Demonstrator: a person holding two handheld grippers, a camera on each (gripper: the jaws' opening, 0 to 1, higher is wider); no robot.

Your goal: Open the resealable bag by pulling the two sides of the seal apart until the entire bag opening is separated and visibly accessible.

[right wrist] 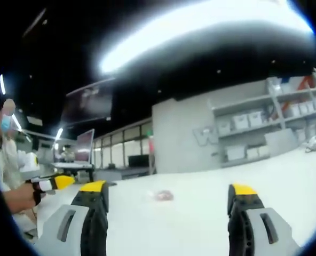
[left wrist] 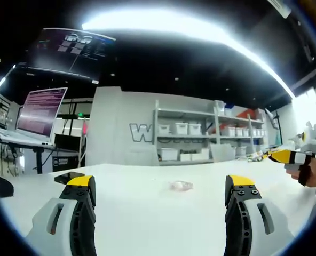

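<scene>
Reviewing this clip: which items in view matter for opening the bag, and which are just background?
For the job:
- resealable bag, lying on the white table, untouched
- left hand-held gripper, jaws apart
- right hand-held gripper, jaws apart

Just lying about:
- laptop
- dark phone
- shelving with bins

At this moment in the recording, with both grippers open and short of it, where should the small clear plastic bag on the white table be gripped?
The small clear plastic bag lies flat and crumpled on the white table, too blurred to show its seal. Likely best: come down from above, left gripper and right gripper each pinching one side of a raised edge, since a flat bag offers nothing to grip from the side.
</scene>
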